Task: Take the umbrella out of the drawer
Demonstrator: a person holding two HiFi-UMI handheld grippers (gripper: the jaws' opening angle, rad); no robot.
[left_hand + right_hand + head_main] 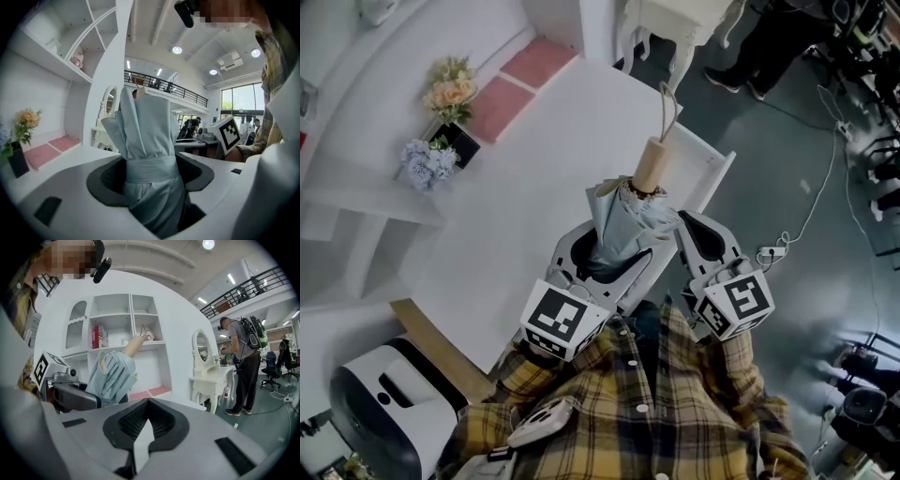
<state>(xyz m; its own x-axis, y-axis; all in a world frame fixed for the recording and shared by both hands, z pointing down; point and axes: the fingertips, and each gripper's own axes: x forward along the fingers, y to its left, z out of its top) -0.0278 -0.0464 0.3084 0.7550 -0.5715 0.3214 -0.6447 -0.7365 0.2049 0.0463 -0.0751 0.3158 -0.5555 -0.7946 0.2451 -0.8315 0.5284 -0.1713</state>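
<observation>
Umbrella point(628, 214): is gripped by the left tongs point(614, 251), wooden handle point(652, 165) up.
Right tongs point(701, 230): closed, empty, just beside the umbrella.

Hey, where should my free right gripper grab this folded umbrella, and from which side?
Probably the wooden handle, approached level from the right gripper's own side. It stands up bare and rigid above the umbrella's soft folds, whose strapped middle the left gripper clamps.

The left gripper point(152, 177) clamps the folded pale-blue umbrella point(143, 126) upright.
</observation>
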